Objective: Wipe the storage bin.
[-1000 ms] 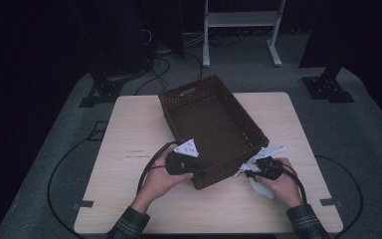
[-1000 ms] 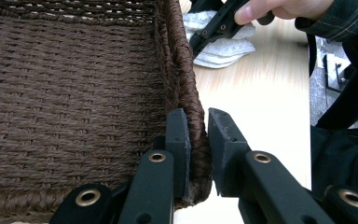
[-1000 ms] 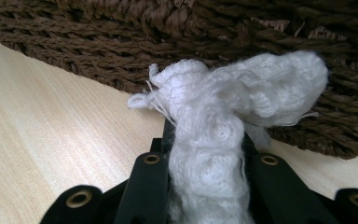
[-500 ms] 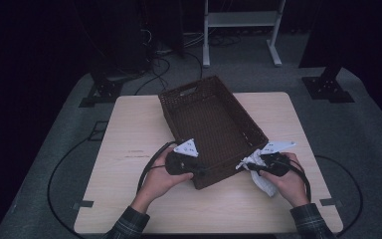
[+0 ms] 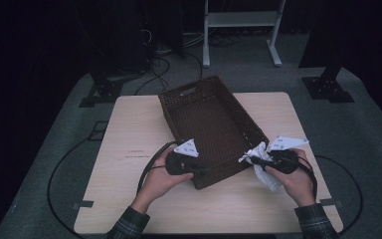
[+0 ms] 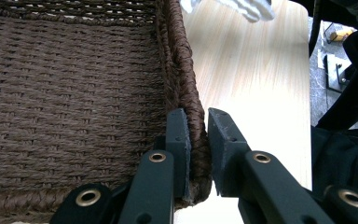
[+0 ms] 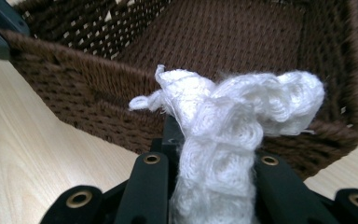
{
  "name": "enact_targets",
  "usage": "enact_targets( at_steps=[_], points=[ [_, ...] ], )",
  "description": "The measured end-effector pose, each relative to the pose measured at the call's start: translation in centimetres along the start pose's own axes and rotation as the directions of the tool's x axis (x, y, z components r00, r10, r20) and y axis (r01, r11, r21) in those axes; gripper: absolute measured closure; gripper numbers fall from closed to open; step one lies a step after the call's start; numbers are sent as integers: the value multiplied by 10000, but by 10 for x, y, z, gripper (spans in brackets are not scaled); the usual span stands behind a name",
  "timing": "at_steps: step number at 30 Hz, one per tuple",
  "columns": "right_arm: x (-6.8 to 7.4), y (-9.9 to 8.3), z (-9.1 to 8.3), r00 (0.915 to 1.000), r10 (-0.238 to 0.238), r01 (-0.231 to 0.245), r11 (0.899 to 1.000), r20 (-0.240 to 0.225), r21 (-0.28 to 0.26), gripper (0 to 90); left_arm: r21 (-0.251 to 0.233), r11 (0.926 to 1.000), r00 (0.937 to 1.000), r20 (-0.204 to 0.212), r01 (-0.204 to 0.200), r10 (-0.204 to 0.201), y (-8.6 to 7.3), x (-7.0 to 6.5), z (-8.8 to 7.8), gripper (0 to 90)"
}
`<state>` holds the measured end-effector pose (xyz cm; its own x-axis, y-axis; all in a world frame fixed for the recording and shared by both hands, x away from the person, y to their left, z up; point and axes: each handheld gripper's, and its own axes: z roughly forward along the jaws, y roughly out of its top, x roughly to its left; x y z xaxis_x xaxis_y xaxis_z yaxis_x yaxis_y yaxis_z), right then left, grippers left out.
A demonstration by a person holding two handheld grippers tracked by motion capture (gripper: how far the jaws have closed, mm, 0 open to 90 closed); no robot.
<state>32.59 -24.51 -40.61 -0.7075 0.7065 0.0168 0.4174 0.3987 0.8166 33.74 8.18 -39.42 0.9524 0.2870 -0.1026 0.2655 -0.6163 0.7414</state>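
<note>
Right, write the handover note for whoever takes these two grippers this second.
Left gripper: jaws closed on the near rim of the brown wicker basket, one jaw inside the wall, one outside, steadying it.
Right gripper: shut on a white knitted cloth, held just outside the basket's right near corner, above the wooden table.
Done: cloth picked up and brought to the basket's edge.
Left: the basket interior looks bare, so probably carry the cloth over the rim, release it inside, then let go of the basket.
</note>
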Motion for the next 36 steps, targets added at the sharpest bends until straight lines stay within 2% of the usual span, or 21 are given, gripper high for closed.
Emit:
enact_targets(
  at_steps=[3, 7, 21, 29, 33, 36],
  points=[
    [-1, 4, -7, 10000, 40, -42, 9994, -45, -343, 746, 11, 10000, 10000, -13, -3, 3, 0, 0, 0, 785],
    [1, 6, -10, 9999, 14, -19, 9989, -107, -477, 747, 14, 10000, 10000, -12, 6, -6, 0, 0, 0, 785],
    [6, -4, 10, 9980, 177, -165, 9997, -601, 200, 748, 34, 10000, 10000, -25, -15, 16, 0, 0, 0, 785],
    [10, -16, 32, 9969, 182, -109, 9954, -763, 949, 749, 24, 10000, 10000, 16, 3, -3, 0, 0, 0, 784],
    [10, -19, 35, 9958, 284, -201, 9952, -868, 961, 749, 23, 10000, 10000, 19, 7, -7, 0, 0, 0, 784],
    [13, -22, 40, 9960, 209, -104, 9927, -870, 1198, 749, 22, 10000, 10000, 19, 7, -7, 0, 0, 0, 784]
  ],
)
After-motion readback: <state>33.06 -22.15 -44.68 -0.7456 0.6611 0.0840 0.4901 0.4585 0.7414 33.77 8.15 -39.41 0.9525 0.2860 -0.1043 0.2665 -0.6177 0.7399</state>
